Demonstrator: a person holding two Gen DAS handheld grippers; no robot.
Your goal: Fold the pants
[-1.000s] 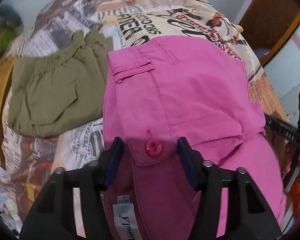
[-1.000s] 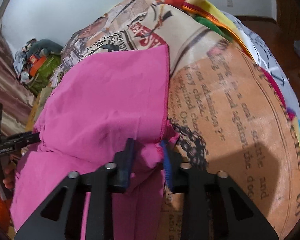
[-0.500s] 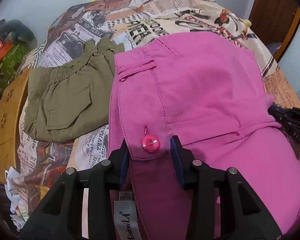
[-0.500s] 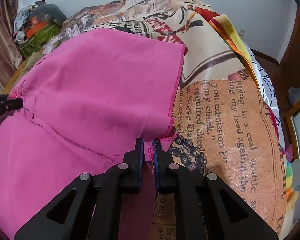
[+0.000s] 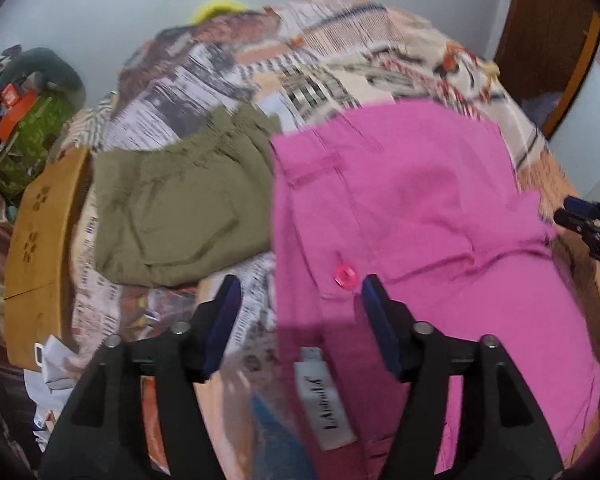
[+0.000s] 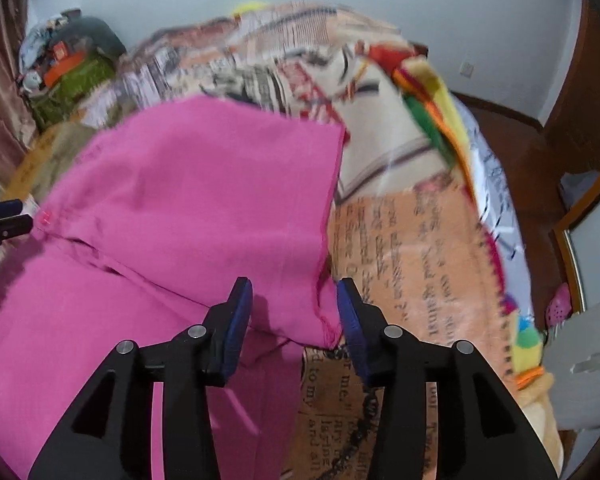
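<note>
Pants (image 5: 412,216) lie folded on the bed (image 6: 412,240), waistband left, hems right, long axis left to right. My left gripper (image 5: 296,300) is spread wide by the button (image 5: 345,276), my right gripper (image 6: 294,312) apart at the hem corner, holding nothing; I judge the fold is set down

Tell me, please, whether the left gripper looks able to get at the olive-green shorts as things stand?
Probably yes. The left gripper is open and holds nothing, and the olive-green shorts lie uncovered on the newspaper-print blanket, ahead and to its left, beside the pink pants, with nothing between.
</note>
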